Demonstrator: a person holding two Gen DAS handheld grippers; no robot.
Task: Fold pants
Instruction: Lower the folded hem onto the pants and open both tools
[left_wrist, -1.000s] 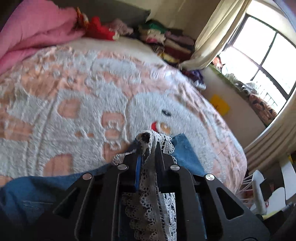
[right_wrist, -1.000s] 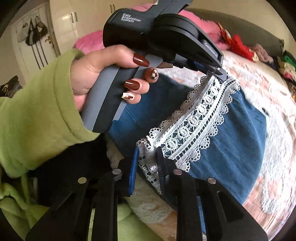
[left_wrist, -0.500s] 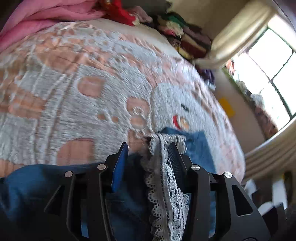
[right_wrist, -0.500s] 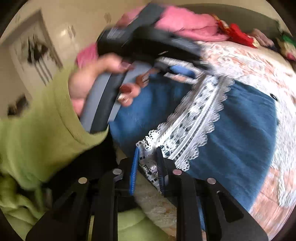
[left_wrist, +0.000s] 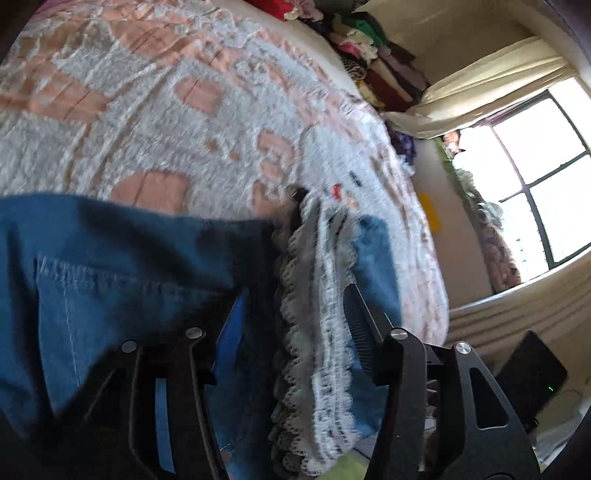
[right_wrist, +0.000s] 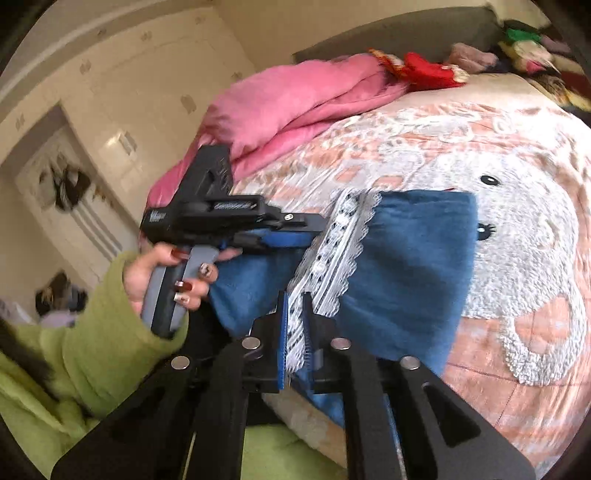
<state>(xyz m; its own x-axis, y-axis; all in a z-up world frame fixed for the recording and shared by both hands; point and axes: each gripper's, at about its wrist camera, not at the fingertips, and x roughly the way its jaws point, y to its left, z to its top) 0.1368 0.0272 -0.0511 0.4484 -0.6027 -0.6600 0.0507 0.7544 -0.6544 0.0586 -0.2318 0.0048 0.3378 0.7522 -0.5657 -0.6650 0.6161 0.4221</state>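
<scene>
Item: blue denim pants (right_wrist: 413, 258) with a white lace hem (right_wrist: 332, 258), lying folded over on the bed (right_wrist: 517, 387) near its front edge, on the pink-and-white elephant blanket (left_wrist: 147, 129); a back pocket shows in the left wrist view, so one layer lies seat-up. Left gripper (left_wrist: 299, 314): jaws apart, just been opening, the lace band lying loose between them with neither pad pressing on it; in the right wrist view it reaches in from the left, held by a hand (right_wrist: 166, 277) in a green sleeve (right_wrist: 92, 350). Right gripper (right_wrist: 294, 325): jaws together, just been closing, clamped on the near end of the lace hem. Background: pink duvet (right_wrist: 288, 99) at the far-left corner of the bed, stacked clothes (left_wrist: 373, 55) along the far edge, window (left_wrist: 535, 177) beyond. Step in hand, by judgement: laying the hem end down over the denim, the left side already let go, the right not yet. Next move likely calls for the right jaws to part once the lace lies flat and square with the edge beneath, then both to draw clear without snagging the lace. Frames are blurred, so fine alignment cannot be told.
</scene>
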